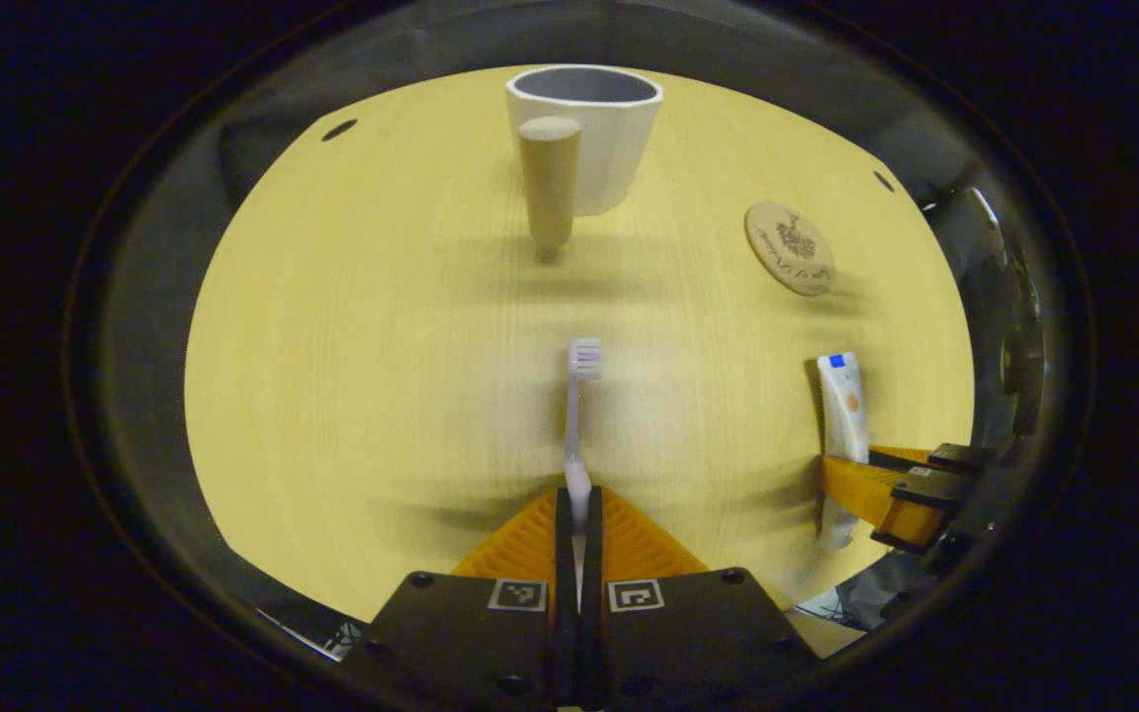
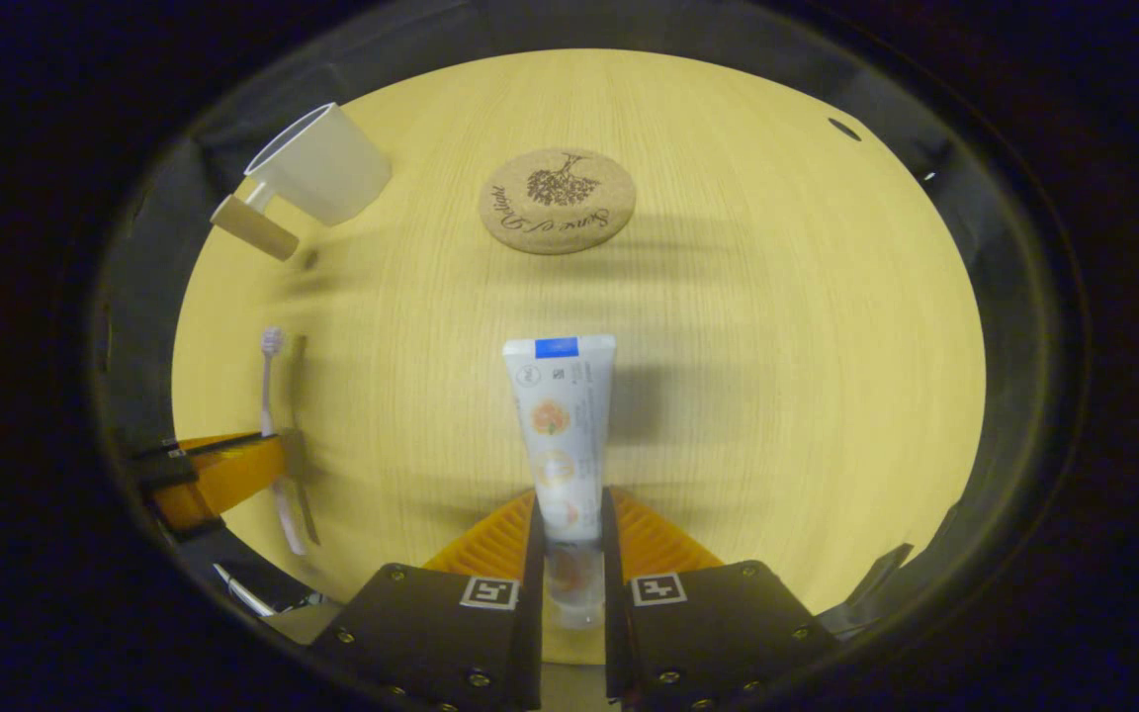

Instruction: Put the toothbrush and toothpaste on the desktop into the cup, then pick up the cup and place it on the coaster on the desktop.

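Two tongs clenched, left tongs (image 1: 579, 514) on toothbrush (image 1: 577, 415), right tongs (image 2: 569, 524) on toothpaste (image 2: 560, 425); cup (image 1: 599, 129), coaster (image 2: 558, 201) beyond.

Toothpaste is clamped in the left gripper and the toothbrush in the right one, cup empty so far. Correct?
Swapped. The left gripper view shows the left gripper closed on the toothbrush; the right gripper view shows the right gripper closed on the toothpaste. What shows inside the cup is empty.

Pale wooden tabletop (image 1: 352, 376), two holes.
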`<action>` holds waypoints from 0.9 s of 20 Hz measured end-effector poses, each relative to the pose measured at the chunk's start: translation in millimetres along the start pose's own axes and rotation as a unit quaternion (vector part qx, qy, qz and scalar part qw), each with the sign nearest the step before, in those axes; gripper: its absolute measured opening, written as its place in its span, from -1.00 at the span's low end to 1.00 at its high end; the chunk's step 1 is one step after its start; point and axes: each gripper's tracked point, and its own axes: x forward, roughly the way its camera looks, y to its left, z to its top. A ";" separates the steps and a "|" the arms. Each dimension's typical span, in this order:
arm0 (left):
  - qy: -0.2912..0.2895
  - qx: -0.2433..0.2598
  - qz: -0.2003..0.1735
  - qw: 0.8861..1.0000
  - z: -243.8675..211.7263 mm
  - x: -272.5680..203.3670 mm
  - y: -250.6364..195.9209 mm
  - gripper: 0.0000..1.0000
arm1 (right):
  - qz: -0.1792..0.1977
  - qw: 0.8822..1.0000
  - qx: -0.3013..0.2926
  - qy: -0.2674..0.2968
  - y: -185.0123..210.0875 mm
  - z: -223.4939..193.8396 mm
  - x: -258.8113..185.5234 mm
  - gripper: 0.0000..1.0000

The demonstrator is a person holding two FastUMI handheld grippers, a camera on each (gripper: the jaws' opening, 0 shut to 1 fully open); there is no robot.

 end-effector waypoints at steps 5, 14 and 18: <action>-0.038 0.006 -0.033 0.999 25.2 -33.2 -23.1 -0.83 | 0.015 0.999 0.016 -0.024 1.4 8.8 -18.0 -0.47; -0.122 0.002 -0.081 0.989 119.0 -110.2 -49.7 -0.84 | 0.022 0.997 0.045 -0.055 -3.7 20.9 -38.5 -0.48; -0.176 -0.005 -0.091 0.980 183.2 -129.4 -45.6 -0.72 | 0.034 0.996 0.057 -0.055 2.1 17.9 -42.0 -0.48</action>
